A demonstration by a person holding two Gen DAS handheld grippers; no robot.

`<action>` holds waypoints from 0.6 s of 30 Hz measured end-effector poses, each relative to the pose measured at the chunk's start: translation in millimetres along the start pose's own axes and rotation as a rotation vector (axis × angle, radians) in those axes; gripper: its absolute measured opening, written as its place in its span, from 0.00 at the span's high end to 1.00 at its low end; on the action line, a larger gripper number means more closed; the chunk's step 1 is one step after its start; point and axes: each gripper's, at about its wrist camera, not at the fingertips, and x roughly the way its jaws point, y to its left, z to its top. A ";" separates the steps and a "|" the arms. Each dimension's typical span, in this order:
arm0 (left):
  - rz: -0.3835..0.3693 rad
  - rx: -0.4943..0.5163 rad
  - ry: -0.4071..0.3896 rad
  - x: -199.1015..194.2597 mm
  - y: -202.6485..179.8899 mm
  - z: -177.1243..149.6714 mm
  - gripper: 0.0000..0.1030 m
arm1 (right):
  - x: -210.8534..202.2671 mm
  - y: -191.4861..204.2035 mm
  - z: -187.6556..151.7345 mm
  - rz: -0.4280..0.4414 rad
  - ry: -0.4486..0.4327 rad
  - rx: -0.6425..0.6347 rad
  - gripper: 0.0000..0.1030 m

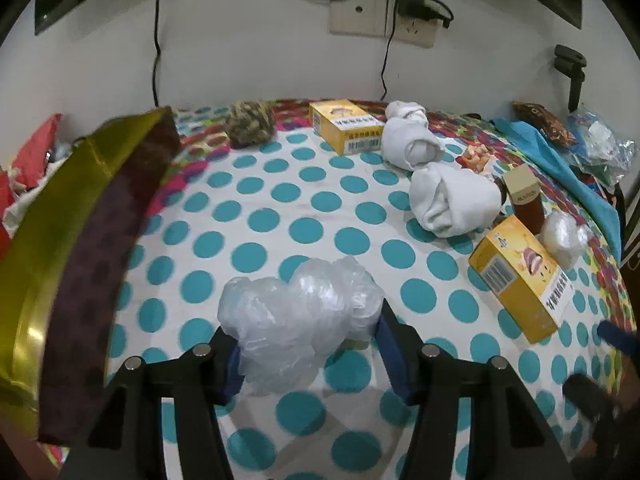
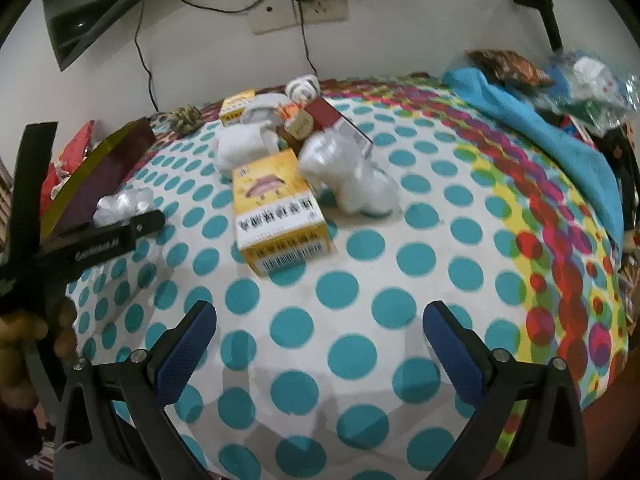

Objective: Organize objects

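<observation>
My left gripper (image 1: 308, 344) is shut on a crumpled clear plastic bag (image 1: 304, 312), held just above the polka-dot cloth; the bag also shows in the right wrist view (image 2: 122, 204). A gold box with a dark lining (image 1: 84, 236) stands to its left. My right gripper (image 2: 320, 328) is open and empty above the cloth. Ahead of it lie a yellow carton (image 2: 280, 216) and a second clear plastic bag (image 2: 348, 176). Two rolled white socks (image 1: 452, 200) (image 1: 408, 136), another yellow carton (image 1: 348, 126) and a brown jar (image 1: 526, 200) lie further back.
A woven ball (image 1: 250, 124) sits at the back by the wall. A blue cloth (image 2: 532, 120) and packets (image 2: 588, 80) lie at the right edge. Red bags (image 1: 28, 160) are at the far left. Cables hang from a wall socket (image 1: 380, 12).
</observation>
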 end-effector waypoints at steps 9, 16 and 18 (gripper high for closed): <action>-0.009 0.016 -0.040 -34.9 2.6 -30.0 0.44 | -7.0 -15.9 30.2 -0.036 -0.072 -0.045 0.02; -0.041 0.015 -0.024 -37.1 -6.2 -39.8 0.44 | 13.4 -33.6 68.2 0.037 -0.027 -0.012 0.36; -0.040 0.022 -0.020 -37.6 -8.1 -42.2 0.44 | 20.1 -28.4 69.8 0.047 -0.016 -0.018 0.43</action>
